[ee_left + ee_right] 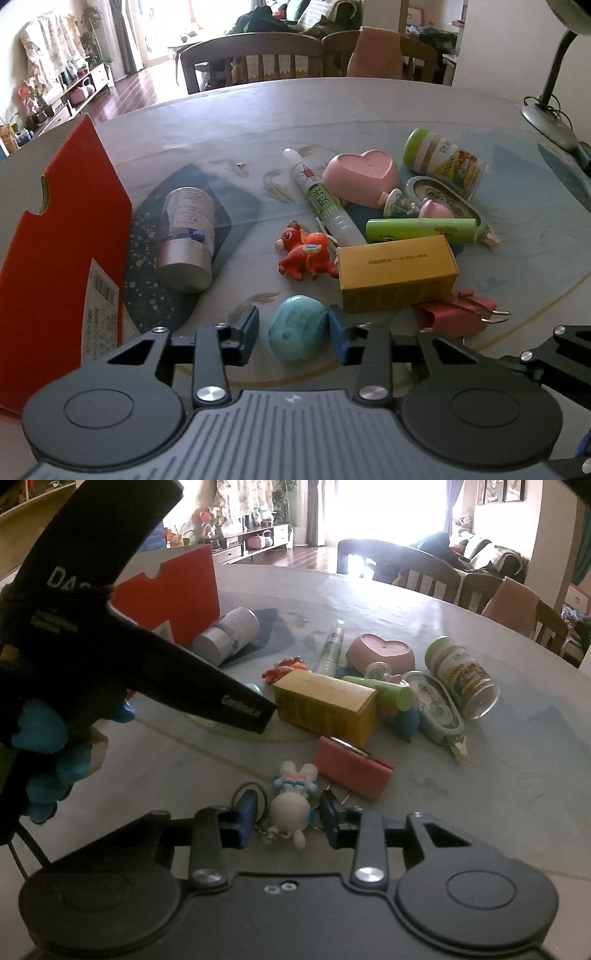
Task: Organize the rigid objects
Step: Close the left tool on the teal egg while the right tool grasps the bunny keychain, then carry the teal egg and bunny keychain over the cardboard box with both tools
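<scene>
Rigid objects lie scattered over the middle of the round table (229, 122), with two at the near edge of the heap between jaws. The left gripper (293, 326) straddles a teal egg-shaped toy (297, 326): its right pad touches the shell, the left pad stands just beside it, so it is not clamped. That shell looks hard, smooth and light, likely to squirt out unless pinched across its widest part. The right gripper (288, 814) brackets a small white figure keychain (290, 808), both pads close to its round head; whether they press I cannot tell. The head looks stiff and is the better hold than the dangling chain. Only the right view shows this keychain and the left tool's black arm; only the left view shows the teal toy whole, and the red box (62, 221) standing close on the left.
</scene>
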Demonstrator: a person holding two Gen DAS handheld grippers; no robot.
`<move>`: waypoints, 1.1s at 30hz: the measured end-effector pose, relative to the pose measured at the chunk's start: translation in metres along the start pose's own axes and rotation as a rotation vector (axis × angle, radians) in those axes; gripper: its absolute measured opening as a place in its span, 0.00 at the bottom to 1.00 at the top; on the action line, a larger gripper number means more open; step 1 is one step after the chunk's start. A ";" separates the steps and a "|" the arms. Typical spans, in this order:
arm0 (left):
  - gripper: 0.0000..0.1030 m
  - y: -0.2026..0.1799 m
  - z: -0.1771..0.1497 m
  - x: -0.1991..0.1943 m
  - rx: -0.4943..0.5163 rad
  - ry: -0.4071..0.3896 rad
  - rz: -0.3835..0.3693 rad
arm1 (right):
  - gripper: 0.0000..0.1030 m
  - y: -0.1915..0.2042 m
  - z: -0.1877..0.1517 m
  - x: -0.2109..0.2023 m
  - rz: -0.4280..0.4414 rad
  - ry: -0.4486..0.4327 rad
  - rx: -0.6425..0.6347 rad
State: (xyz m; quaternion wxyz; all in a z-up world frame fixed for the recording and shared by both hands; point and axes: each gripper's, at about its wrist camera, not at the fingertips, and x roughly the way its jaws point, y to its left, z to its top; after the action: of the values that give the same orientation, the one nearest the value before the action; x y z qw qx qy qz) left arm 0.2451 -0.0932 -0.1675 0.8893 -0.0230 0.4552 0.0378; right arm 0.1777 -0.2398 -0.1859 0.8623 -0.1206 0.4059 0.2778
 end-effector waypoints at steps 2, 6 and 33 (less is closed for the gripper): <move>0.32 0.000 0.000 0.000 -0.005 0.004 0.004 | 0.30 0.000 0.000 -0.001 0.000 0.002 0.000; 0.32 0.000 0.000 -0.001 -0.009 0.011 0.014 | 0.26 0.001 0.001 -0.003 -0.005 -0.002 0.000; 0.32 0.021 -0.003 -0.095 -0.098 -0.028 -0.047 | 0.26 0.009 0.032 -0.081 0.062 -0.112 0.071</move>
State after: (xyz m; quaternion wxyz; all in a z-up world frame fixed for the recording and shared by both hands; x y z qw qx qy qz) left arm 0.1853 -0.0770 -0.0918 0.8940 -0.0765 0.4398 0.0395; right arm 0.1509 -0.2489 -0.1032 0.8785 -0.0614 0.3701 0.2959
